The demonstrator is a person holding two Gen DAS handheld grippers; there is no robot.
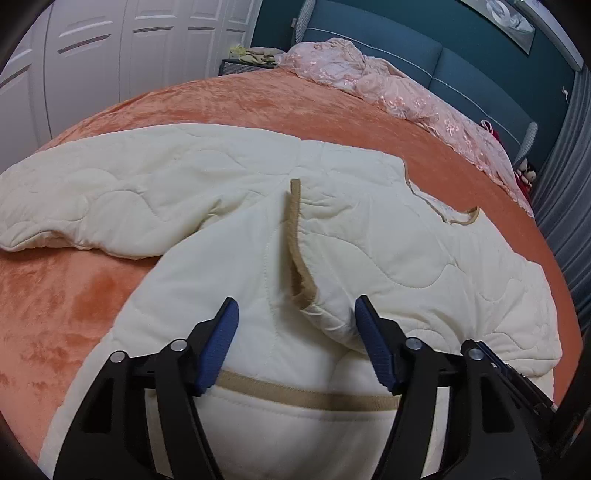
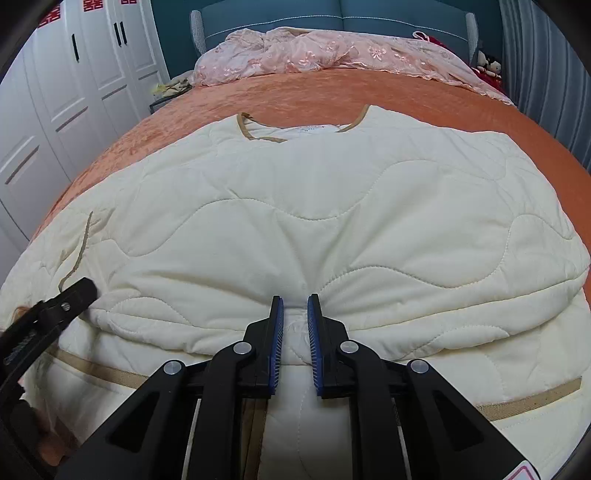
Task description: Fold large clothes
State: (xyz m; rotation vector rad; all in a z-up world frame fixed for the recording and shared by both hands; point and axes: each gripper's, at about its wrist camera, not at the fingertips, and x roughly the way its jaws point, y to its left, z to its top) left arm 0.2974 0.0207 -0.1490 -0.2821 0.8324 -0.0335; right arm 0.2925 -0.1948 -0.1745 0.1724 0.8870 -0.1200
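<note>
**Cream quilted jacket spread on the orange bed, one gripper wide, one nearly closed**

From the left wrist camera we see the left gripper [image 1: 297,314] with its blue-padded fingers [image 1: 221,343] standing well apart above the cream quilted jacket [image 1: 229,192]. No cloth is pinched between them; a folded corner of the jacket with tan trim [image 1: 295,236] lies in the gap, just beside the right-hand pad. The jacket lies on the orange bedspread [image 1: 229,99], with one sleeve [image 1: 74,206] stretched out to the left of the picture. A tan band [image 1: 303,397] crosses the fabric low between the finger arms. Beyond the jacket we see a pink lace cover [image 1: 388,85] bunched along the blue headboard [image 1: 406,40], and white wardrobe doors [image 1: 110,55] on the left.

From the right wrist camera we see the right gripper [image 2: 295,306] with its fingers close together, only a narrow slit between the blue pads [image 2: 277,339]. A raised fold of the jacket [image 2: 332,206] gathers right at the tips, but we cannot tell whether the pads actually press on cloth. The jacket's body lies broad and mostly flat, its tan-edged neckline [image 2: 258,136] toward the far end of the orange bedspread [image 2: 314,88]. At the left edge a black finger of the left gripper [image 2: 74,295] rests against the jacket's folded edge. The pink lace cover [image 2: 314,51], the headboard [image 2: 332,14] and the wardrobe doors [image 2: 55,92] fill the background.
</note>
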